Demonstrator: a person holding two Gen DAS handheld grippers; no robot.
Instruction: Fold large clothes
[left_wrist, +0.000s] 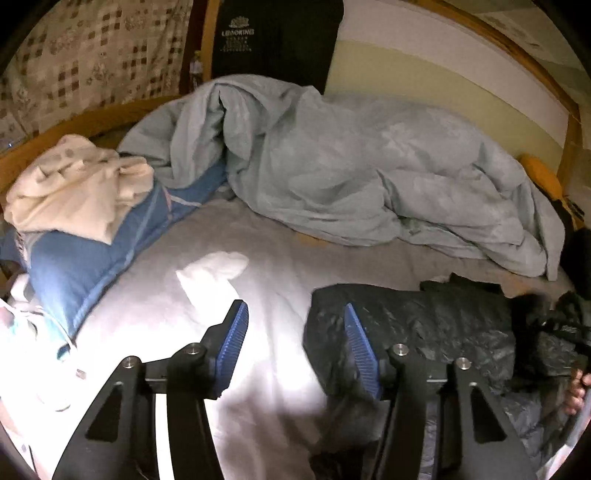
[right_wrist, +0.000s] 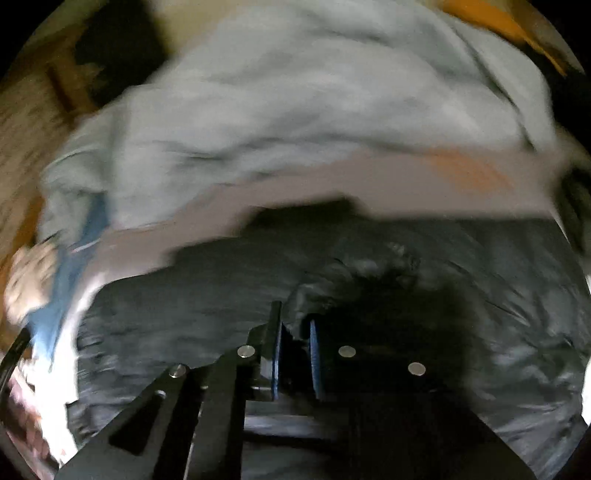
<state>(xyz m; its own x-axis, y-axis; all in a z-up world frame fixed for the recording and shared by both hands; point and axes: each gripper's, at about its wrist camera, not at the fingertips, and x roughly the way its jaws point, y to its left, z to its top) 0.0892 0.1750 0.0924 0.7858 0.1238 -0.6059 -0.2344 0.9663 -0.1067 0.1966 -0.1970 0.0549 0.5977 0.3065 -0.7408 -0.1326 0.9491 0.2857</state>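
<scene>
R gripper (right_wrist: 295, 328) pinching black jacket (right_wrist: 369, 258) | L gripper (left_wrist: 295, 317) spread, empty | bed (left_wrist: 258, 258)

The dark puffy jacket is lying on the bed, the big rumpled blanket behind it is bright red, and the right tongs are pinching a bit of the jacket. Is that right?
Nearly. The rumpled blanket is pale grey-blue, not bright red; the left wrist view shows it clearly. The rest holds: the dark puffy jacket lies on the bed, and in the right wrist view the right tongs are pinching a fold of it.

R tongs (right_wrist: 295, 332) nipped on dark puffy jacket (right_wrist: 480, 277); pic blurry.
</scene>
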